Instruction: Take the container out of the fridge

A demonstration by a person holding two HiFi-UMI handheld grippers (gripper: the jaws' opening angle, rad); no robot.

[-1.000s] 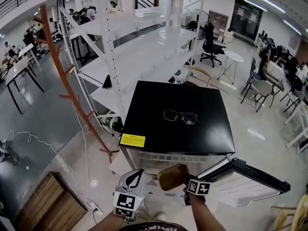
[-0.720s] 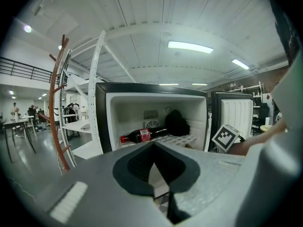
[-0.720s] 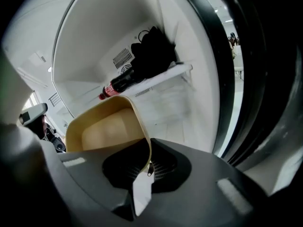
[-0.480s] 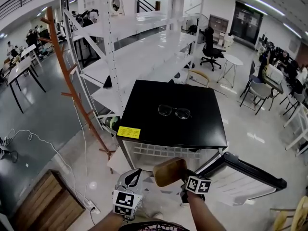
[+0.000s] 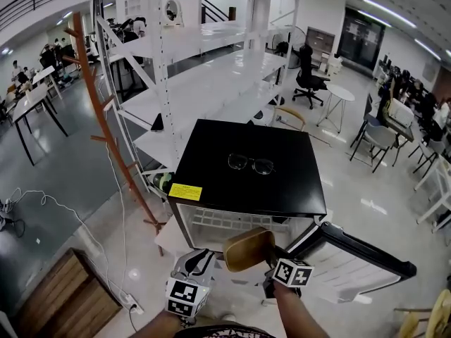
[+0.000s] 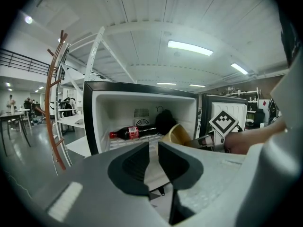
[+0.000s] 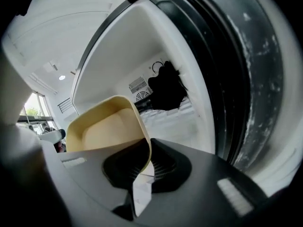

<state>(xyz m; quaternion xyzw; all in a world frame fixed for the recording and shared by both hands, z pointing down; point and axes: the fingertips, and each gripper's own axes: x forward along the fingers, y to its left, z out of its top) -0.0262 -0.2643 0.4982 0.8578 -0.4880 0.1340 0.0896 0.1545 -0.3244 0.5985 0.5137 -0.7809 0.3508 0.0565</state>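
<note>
Now, right gripper (image 7: pixel 147 157): clamped on one wall of the tan container (image 7: pixel 106 129), just in front of the open fridge (image 5: pixel 211 153).
Left gripper (image 6: pixel 153 156): jaws slightly apart, nothing between them.

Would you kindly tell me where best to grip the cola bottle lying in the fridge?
Probably the narrow neck by the cap. The bottle lies on its side across the fridge, cap to the left, so come in level through the open front.

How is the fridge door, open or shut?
Open. The door stands swung away from the fridge, and the white inside shows, with a bottle lying in it.
</note>
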